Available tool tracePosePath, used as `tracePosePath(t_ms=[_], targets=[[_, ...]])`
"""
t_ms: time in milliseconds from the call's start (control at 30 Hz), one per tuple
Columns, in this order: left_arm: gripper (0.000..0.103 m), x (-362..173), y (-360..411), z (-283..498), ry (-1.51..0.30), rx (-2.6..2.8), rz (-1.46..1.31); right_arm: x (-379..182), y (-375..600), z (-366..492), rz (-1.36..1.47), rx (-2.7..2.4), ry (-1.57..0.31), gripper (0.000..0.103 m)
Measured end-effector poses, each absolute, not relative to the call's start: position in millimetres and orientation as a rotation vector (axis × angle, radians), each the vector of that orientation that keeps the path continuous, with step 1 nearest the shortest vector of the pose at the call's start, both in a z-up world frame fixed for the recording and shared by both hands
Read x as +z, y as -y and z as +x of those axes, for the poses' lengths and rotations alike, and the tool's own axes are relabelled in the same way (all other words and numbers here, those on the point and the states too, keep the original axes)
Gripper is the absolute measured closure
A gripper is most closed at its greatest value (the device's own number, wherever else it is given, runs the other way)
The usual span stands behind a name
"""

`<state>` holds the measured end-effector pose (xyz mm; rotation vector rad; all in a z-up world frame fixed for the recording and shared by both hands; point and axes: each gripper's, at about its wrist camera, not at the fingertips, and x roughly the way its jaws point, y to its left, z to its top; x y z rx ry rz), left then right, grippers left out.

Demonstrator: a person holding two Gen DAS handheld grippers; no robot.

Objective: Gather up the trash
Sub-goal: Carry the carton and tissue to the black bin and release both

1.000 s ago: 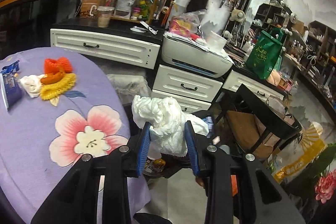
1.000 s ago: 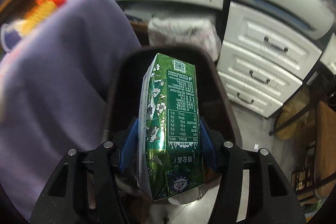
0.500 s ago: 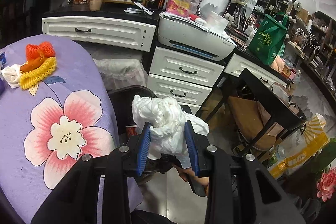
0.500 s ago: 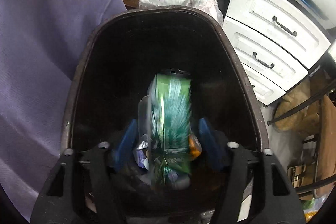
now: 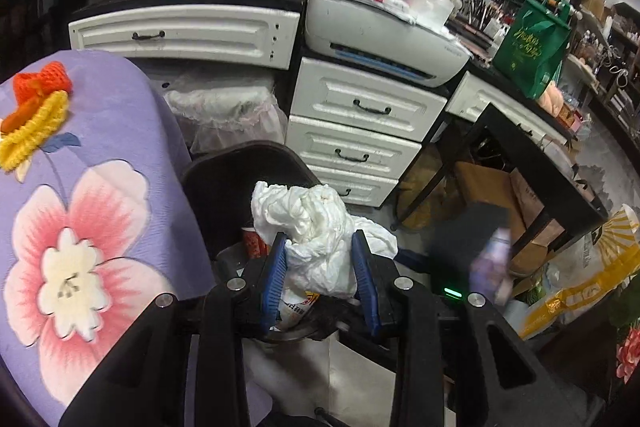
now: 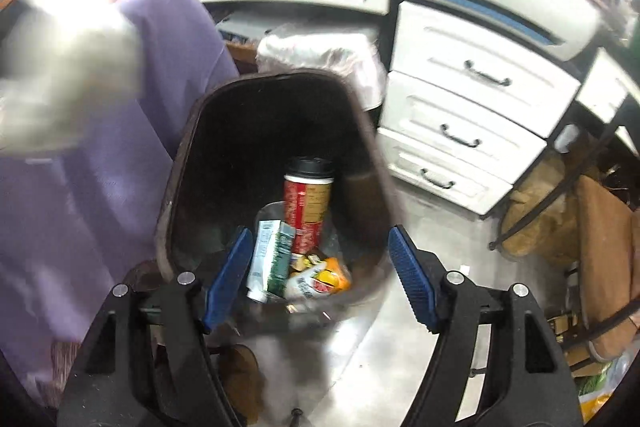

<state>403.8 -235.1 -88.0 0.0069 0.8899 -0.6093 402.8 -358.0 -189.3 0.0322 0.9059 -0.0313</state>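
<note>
My left gripper [image 5: 320, 279] is shut on a crumpled white tissue wad [image 5: 316, 231] and holds it above the dark brown trash bin [image 5: 224, 187]. My right gripper [image 6: 320, 275] is open and empty, just above the same bin's rim [image 6: 172, 195]. Inside the bin lie a green milk carton [image 6: 272, 259], a red cup with a black lid [image 6: 308, 203] and a yellow snack wrapper [image 6: 320, 279]. The blurred tissue and left gripper show at the upper left of the right wrist view [image 6: 68, 67].
A purple flowered tablecloth [image 5: 80, 227] covers the table left of the bin, with orange and yellow foam nets [image 5: 32, 115] on it. White drawers [image 5: 360, 131], a printer [image 5: 380, 31] and a lined white bin [image 5: 228, 111] stand behind. A black table [image 5: 532, 155] stands at the right.
My right gripper opened and the green carton dropped into the bin; the gripper then drew back. My left gripper carried the tissue over the bin.
</note>
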Motion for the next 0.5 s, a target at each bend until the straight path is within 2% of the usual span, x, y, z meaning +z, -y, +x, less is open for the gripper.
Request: tracePosePath(t_ms=[500], targets=[[0.069,-175.1,289.7,443.3,-1.073,-0.523,0.147,-167.7,402.7,331.7,0.037,-0.147,-0.863,0.031]])
